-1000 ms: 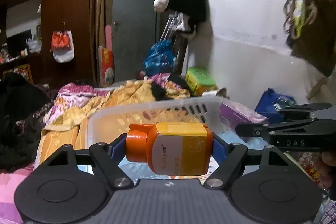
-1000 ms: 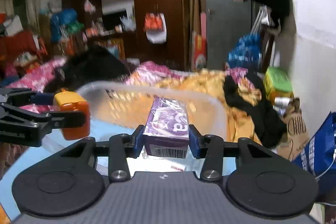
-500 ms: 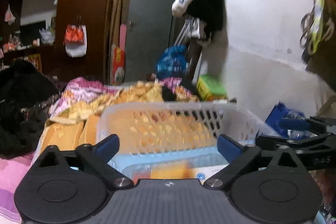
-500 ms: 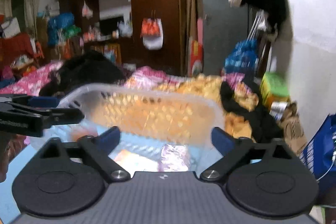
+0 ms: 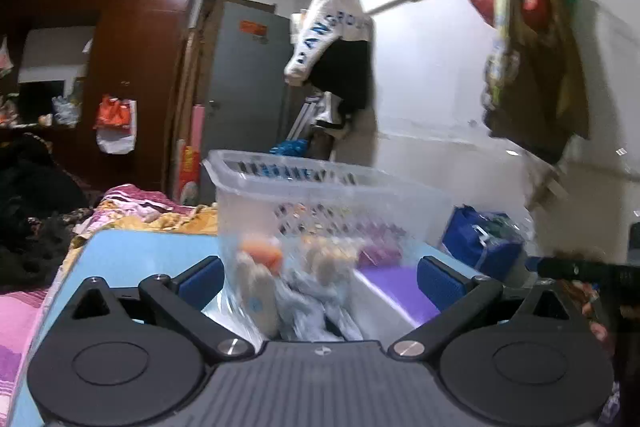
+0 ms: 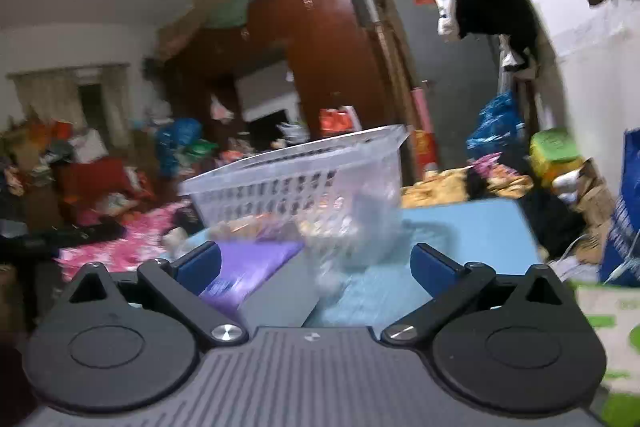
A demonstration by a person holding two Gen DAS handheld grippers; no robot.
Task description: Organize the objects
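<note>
A clear plastic basket (image 5: 320,195) stands on a light blue table (image 5: 132,255). Through its wall I see the orange-capped bottle (image 5: 262,253) and a purple pack (image 5: 378,251), both blurred. My left gripper (image 5: 318,279) is open and empty, just in front of the basket's near corner. My right gripper (image 6: 314,265) is open and empty, low at the basket's (image 6: 296,183) other side. A purple box (image 6: 248,269) lies flat by the right gripper's left finger and shows in the left wrist view (image 5: 400,291).
The right gripper's arm (image 5: 580,269) reaches in from the right edge of the left view. A blue bag (image 5: 480,239) sits beyond the table. A green and white box (image 6: 608,331) lies at the right. A cluttered bed (image 6: 120,247) lies behind.
Both grippers opened and let go: the bottle and the purple pack dropped into the basket. Both grippers then drew back and down, so the basket now stands higher in view.
</note>
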